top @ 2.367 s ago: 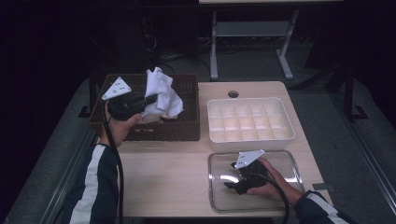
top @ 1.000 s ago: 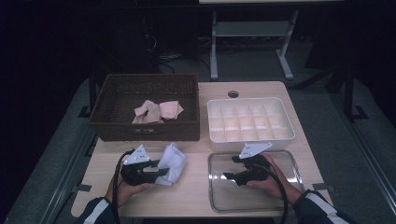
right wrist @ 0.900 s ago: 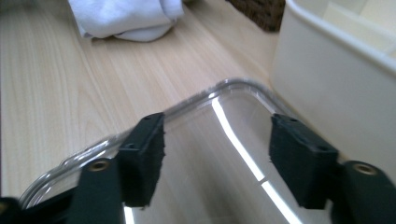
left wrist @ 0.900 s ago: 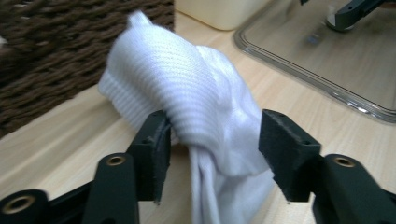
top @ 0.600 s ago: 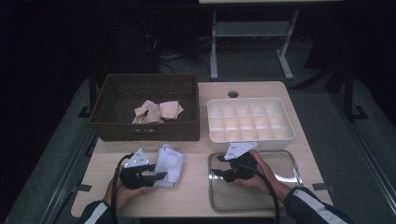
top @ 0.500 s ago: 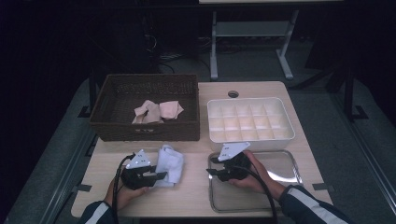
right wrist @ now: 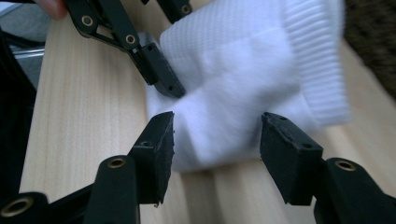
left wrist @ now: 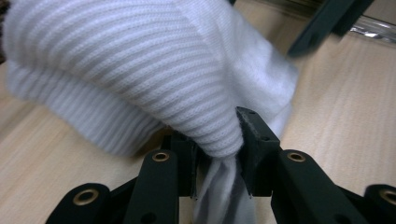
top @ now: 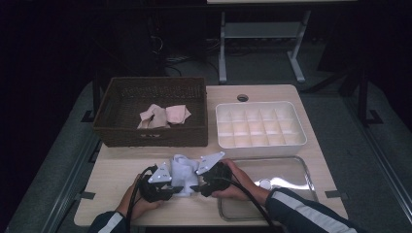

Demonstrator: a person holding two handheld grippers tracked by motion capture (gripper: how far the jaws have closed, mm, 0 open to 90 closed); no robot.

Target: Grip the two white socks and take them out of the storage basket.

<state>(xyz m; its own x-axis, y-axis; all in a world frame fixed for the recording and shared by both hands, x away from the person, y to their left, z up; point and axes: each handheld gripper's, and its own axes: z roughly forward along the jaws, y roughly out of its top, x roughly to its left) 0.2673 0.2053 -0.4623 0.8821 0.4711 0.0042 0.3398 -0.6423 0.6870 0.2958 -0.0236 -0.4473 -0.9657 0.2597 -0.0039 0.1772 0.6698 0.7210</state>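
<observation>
A white ribbed sock [top: 183, 170] lies bunched on the wooden table near its front edge, between my two grippers. My left gripper [top: 179, 189] is shut on a fold of the sock [left wrist: 140, 60]; its jaws have just been closing and pinch the fabric [left wrist: 217, 140]. My right gripper [top: 195, 186] has come in from the right and is open. Its jaws have just been opening and stand either side of the sock's [right wrist: 243, 70] near edge, the pads clear of the fabric [right wrist: 219, 128]. One of the left gripper's fingers [right wrist: 159, 77] shows against the sock's left side.
A dark wicker basket [top: 150, 137] at the back left holds pink and beige cloths [top: 163, 115]. A white divided box [top: 262, 144] stands at the back right. In front of it lies a shallow clear tray [top: 296, 171], under my right forearm.
The right gripper has moved left from above the tray to the sock. The left gripper brought the sock from the basket to the table front and lowered it.
</observation>
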